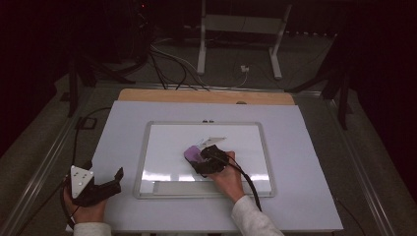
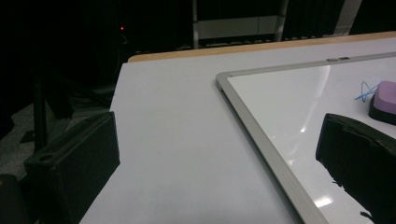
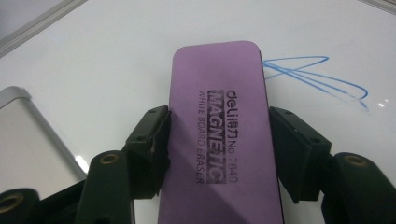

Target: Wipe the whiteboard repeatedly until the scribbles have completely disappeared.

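I see right gripper (image 3: 219, 144) clenched on the purple eraser (image 3: 219, 135), mid whiteboard (image 1: 246, 135), blue scribble (image 3: 317, 77) at its 1 o'clock. Left gripper (image 1: 114, 181) released, parked on table (image 1: 314, 196) at whiteboard's 8 o'clock.

The purple eraser (image 3: 219, 135) carries dark print on its top face, running along its length — "deli" with what look like two Chinese characters after it, then "No 7840"; below that "MAGNETIC" in large block letters, and "WHITE BOARD ERASER" in small capitals. The eraser lies on the whiteboard (image 3: 116, 56), near the middle. The blue scribble (image 3: 317, 77) just beside it forms no readable letters.
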